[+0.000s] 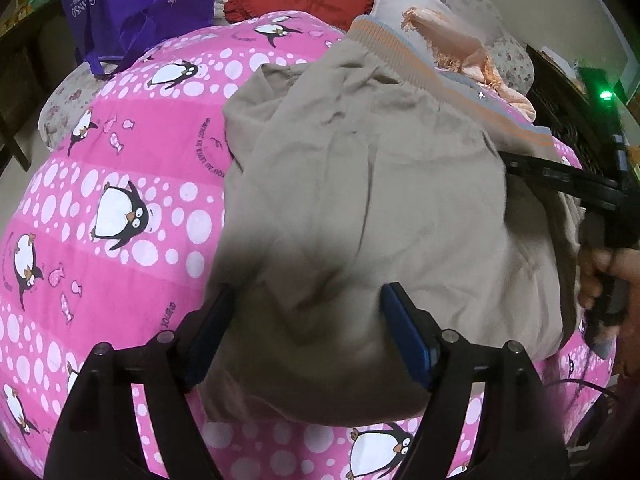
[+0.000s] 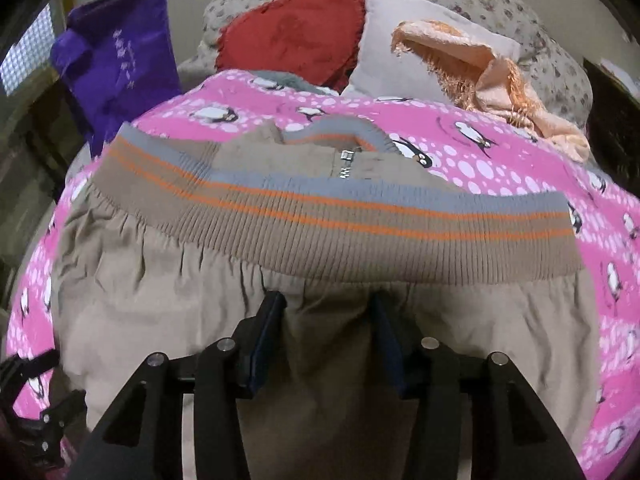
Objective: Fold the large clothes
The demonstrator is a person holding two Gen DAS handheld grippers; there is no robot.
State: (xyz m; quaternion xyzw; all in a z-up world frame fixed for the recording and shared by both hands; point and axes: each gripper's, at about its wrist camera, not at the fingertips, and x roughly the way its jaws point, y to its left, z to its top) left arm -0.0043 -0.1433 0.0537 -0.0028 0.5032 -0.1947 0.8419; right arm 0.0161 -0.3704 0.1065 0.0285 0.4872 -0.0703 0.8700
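Left wrist: jacket (image 1: 360, 184) between tool (image 1: 308, 304) pads.

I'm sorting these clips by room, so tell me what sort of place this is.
Most likely a bedroom at home, with the folding done on a bed. A pink penguin-print quilt covers the surface under the beige jacket with a striped ribbed hem, and a red frilled cushion leans beside a pale pillow behind it.
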